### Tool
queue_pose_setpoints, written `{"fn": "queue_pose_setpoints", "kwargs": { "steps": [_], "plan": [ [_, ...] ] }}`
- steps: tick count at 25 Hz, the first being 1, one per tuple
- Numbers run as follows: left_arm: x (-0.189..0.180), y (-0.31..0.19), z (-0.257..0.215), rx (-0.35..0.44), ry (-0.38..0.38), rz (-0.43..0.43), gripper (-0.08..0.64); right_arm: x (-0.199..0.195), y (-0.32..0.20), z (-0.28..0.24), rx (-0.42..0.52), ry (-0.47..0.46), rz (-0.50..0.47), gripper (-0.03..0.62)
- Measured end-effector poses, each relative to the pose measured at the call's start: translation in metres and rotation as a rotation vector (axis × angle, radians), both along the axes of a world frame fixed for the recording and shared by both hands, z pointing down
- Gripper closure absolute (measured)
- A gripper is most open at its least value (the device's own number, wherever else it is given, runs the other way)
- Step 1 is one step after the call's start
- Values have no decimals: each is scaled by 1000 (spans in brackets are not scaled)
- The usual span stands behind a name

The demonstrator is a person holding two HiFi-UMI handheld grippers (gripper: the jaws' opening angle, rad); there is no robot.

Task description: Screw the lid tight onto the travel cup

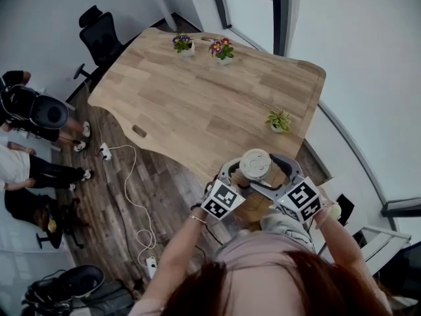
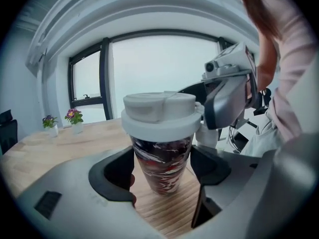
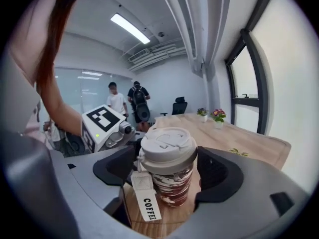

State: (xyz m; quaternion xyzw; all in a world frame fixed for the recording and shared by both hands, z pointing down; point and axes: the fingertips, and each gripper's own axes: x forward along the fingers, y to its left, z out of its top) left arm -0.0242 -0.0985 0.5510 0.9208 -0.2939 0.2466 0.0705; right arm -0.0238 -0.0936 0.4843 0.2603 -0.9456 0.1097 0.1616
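Both grippers are in on the travel cup (image 2: 162, 166) right at the near edge of the wooden table (image 1: 197, 104); the cup is upright, its base looks set on the wood, and its body is a dark red and white swirl; the left gripper (image 2: 162, 172) has it low down, one dark pad pressed to each side of the body just under the lid's rim; that claw is clamped on the cup. Up top, the pale lid (image 3: 168, 146) sits level on the cup, with its sip flap facing up; the right gripper (image 3: 169, 176) comes in from the other side, its pads (image 3: 215, 172) closed against the lid's rim, gripping the lid; a white tag (image 3: 145, 198) printed COFFE hangs from the lid on a loop, dangling in front of the cup. From the head view, the two marker cubes sit just beside each other below the cup; farther up the table stand three small potted plants, one green (image 1: 279, 120) near the right edge and two flowering ones (image 1: 222, 49) at the far end.
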Motion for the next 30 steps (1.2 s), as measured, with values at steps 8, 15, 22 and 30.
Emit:
{"fn": "queue_pose_setpoints", "kwargs": {
  "steps": [8,15,22,30],
  "plan": [
    [4,1,1,-17,-37,129,210,5,-1,1,30,101,-208,230],
    [6,-2,0,0,-12,44,210,3,-5,0,55,69,-69,230],
    [9,-5,1,19,1,-44,210,8,-7,2,54,38,98,230],
    [8,-3,1,5,-25,126,210,16,-6,-5,38,74,-106,230]
  ]
}}
